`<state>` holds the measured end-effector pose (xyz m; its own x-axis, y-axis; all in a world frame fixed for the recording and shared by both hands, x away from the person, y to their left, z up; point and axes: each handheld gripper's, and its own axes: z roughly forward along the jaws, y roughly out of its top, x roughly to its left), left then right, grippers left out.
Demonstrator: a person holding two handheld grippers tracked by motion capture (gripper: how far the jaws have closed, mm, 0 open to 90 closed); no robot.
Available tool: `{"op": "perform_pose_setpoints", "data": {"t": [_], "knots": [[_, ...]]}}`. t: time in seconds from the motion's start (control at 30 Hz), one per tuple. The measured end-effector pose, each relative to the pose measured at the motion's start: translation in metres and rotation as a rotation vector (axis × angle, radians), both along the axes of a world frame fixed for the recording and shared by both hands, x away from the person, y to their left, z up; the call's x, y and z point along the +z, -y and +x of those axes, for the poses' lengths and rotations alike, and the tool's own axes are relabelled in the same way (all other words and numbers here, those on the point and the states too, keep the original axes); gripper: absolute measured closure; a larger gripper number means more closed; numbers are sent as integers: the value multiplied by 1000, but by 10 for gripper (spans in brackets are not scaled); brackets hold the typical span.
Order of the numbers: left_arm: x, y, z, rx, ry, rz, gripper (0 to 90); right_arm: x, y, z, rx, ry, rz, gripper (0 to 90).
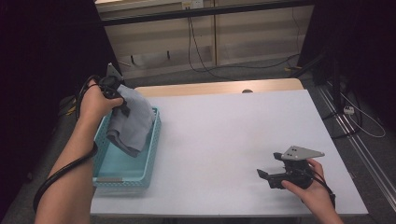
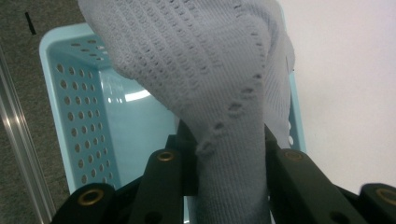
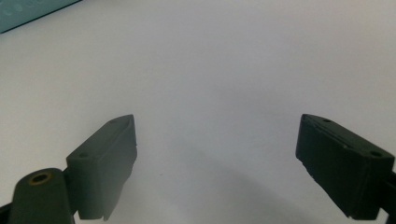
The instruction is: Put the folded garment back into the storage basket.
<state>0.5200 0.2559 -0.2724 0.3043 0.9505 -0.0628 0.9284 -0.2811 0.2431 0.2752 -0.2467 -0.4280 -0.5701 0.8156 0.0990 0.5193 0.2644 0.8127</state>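
Note:
A grey knitted garment [image 1: 133, 120] hangs over a light blue perforated basket [image 1: 150, 156] at the table's left edge. My left gripper [image 1: 122, 103] is shut on the garment's upper part and holds it above the basket. In the left gripper view the knit fabric [image 2: 205, 70] is pinched between the two black jaws, with the basket [image 2: 84, 126] below it. My right gripper [image 1: 267, 176] rests low over the white table near the front right, open. In the right gripper view its fingers [image 3: 109, 161] stand wide apart with bare table between them.
The white table [image 1: 224, 135] lies between the basket and the right hand. A strip of wooden table top [image 1: 210, 87] runs along the far edge. Cables [image 1: 196, 51] trail on the floor beyond. A black cable [image 1: 56, 175] hangs from the left gripper along the forearm.

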Motion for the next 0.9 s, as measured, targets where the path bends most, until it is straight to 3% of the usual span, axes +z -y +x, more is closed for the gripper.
{"op": "perform_pose_setpoints", "data": {"t": [0.9], "knots": [[-15,-10,-27,-40,-21,-26,725,-1,-4,0,9,-4,-6,126]]}}
